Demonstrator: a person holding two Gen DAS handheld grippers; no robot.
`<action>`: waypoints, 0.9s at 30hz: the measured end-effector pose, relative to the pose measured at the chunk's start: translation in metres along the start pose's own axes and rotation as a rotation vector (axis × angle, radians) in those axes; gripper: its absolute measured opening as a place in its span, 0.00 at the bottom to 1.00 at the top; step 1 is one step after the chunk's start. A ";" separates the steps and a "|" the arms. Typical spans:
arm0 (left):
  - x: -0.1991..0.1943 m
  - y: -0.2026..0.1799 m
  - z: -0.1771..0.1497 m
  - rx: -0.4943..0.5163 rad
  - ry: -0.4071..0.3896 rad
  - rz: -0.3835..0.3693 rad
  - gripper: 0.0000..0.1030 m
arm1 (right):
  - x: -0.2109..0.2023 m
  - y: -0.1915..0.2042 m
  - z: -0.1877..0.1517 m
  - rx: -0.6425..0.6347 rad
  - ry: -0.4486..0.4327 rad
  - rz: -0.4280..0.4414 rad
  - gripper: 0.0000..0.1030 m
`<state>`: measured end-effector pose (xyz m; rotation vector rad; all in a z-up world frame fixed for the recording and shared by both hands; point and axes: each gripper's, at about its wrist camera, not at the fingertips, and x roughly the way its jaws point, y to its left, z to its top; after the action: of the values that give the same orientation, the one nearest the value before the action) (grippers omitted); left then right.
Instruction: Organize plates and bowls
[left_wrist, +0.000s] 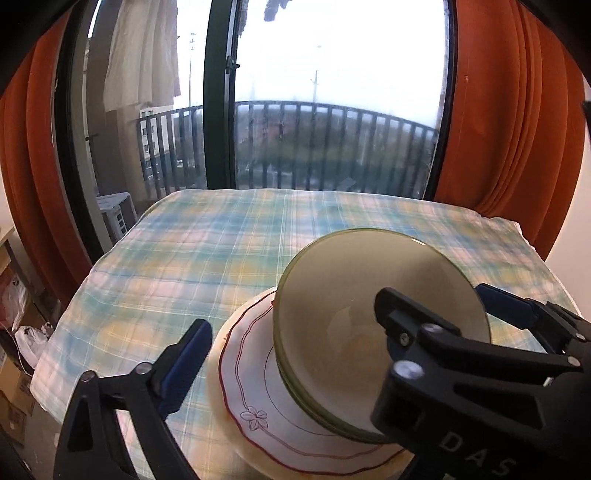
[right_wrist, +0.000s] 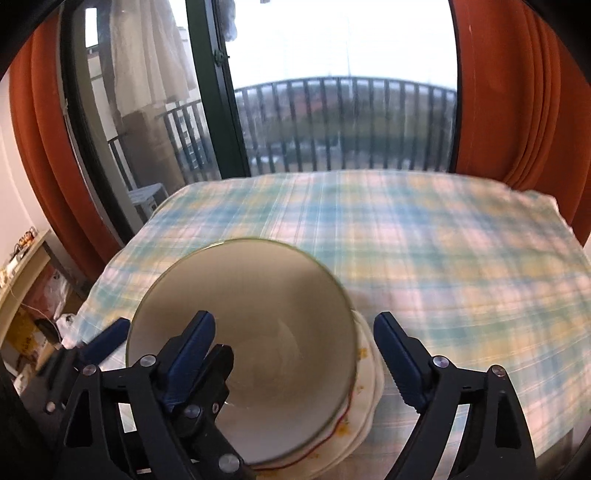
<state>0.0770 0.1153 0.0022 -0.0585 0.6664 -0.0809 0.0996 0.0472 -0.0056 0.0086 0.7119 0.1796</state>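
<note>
Left wrist view looks down on a stack of bowls (left_wrist: 369, 314), green-rimmed and nested, sitting on a stack of plates (left_wrist: 258, 398) with a red scalloped line and a small flower drawn near the rim. The plates rest on a counter (left_wrist: 184, 258) covered with a blue, yellow and white plaid cloth, near its front edge. The left gripper (left_wrist: 288, 328) stands wide apart, one finger left of the plates, the other over the bowls' near side; nothing is pinched between them. Blue pads of the right gripper (left_wrist: 509, 306) show just behind the bowls' right rim.

Right wrist view shows the bowls (right_wrist: 251, 314) from the other side, on the plates (right_wrist: 365, 387), whose edge carries yellow marks. The right gripper (right_wrist: 295, 354) is also spread wide, its left finger over the bowls' interior, its right finger beside the plates, clear of both. Orange curtains (right_wrist: 517, 92) flank a balcony door (right_wrist: 332, 110) beyond the counter.
</note>
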 end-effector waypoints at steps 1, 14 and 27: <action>-0.002 0.001 0.000 -0.008 0.000 -0.002 0.95 | -0.004 -0.001 0.000 0.002 -0.009 -0.001 0.89; -0.051 -0.009 -0.007 -0.014 -0.138 0.044 0.97 | -0.064 -0.019 -0.016 0.019 -0.157 -0.032 0.90; -0.078 -0.044 -0.046 0.025 -0.209 0.017 1.00 | -0.108 -0.069 -0.066 0.073 -0.219 -0.124 0.92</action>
<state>-0.0149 0.0773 0.0179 -0.0366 0.4570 -0.0662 -0.0121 -0.0425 0.0100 0.0526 0.4981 0.0329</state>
